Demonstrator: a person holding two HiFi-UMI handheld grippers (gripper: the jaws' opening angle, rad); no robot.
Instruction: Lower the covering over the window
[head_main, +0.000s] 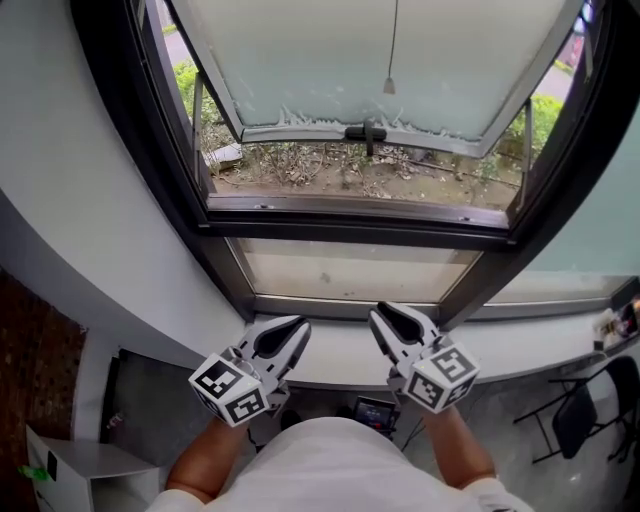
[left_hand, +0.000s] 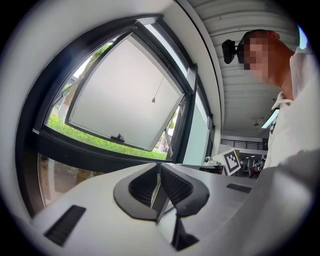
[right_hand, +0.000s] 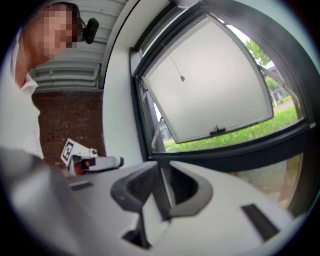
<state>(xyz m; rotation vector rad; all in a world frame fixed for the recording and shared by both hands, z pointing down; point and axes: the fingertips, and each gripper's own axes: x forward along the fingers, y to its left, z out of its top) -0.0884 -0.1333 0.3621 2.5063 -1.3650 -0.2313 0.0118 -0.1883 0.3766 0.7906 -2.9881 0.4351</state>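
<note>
A thin pull cord with a small bell-shaped knob (head_main: 389, 85) hangs in front of the window at the top centre; I see no covering over the glass. The knob (left_hand: 152, 100) also shows in the left gripper view, and the knob (right_hand: 183, 78) in the right gripper view. Behind it a frosted sash (head_main: 400, 60) is tilted outward, with a black handle (head_main: 366, 133) on its lower edge. My left gripper (head_main: 296, 330) and right gripper (head_main: 384, 318) are side by side over the sill, well below the cord. Both point at the window, shut with nothing between the jaws.
The white sill (head_main: 340, 358) runs below the dark window frame (head_main: 350, 225). Small items (head_main: 615, 325) sit on the sill at the right. A black folding chair (head_main: 580, 410) stands at the lower right, a white cabinet (head_main: 70, 462) at the lower left.
</note>
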